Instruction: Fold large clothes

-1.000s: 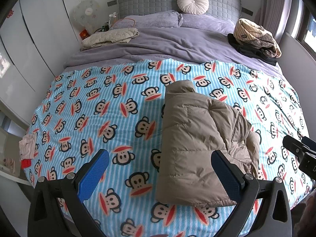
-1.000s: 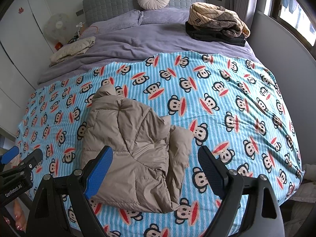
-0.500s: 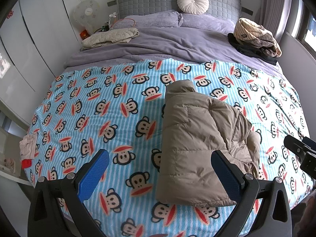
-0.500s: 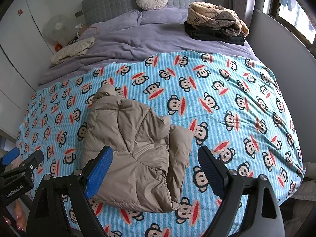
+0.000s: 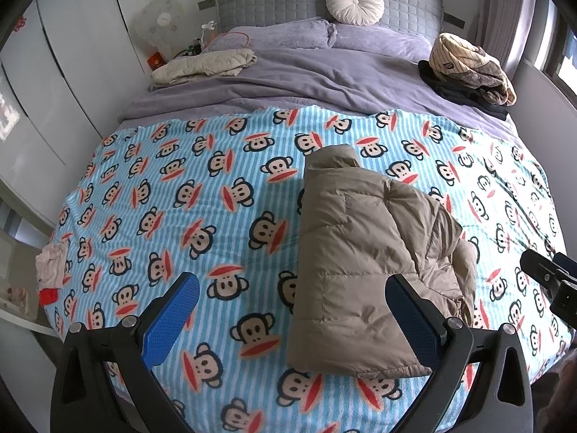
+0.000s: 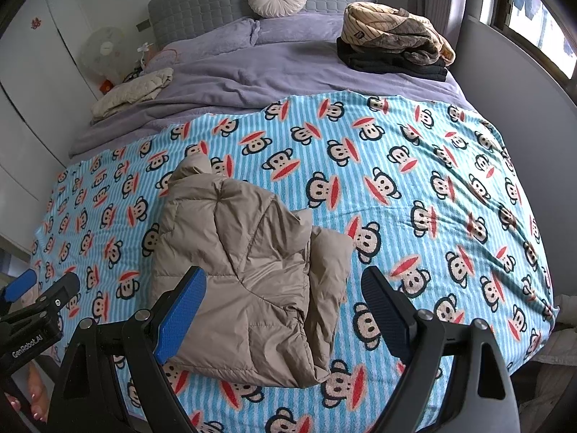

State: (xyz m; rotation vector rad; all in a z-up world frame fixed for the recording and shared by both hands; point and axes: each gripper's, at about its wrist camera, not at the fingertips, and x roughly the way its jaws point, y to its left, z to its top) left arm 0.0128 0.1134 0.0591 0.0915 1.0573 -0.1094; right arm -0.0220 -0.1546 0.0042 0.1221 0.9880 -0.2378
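Note:
A beige puffer jacket (image 5: pixel 360 252) lies folded on the blue monkey-print blanket (image 5: pixel 180 198) on the bed; it also shows in the right wrist view (image 6: pixel 249 270). My left gripper (image 5: pixel 292 299) is open and empty, held above the blanket near the bed's front edge, with its right finger over the jacket's near part. My right gripper (image 6: pixel 285 296) is open and empty, held above the jacket's near end. Each gripper shows at the edge of the other's view.
A folded cream garment (image 5: pixel 205 65) lies at the back left of the purple duvet (image 5: pixel 324 83). A stack of folded clothes (image 5: pixel 468 68) sits at the back right. A round cushion (image 5: pixel 355 3) leans on the headboard. White wardrobes (image 5: pixel 54 72) stand left, a grey wall right.
Both grippers have stayed open and nearly still. The right wrist view has shifted slightly. The jacket has not moved.

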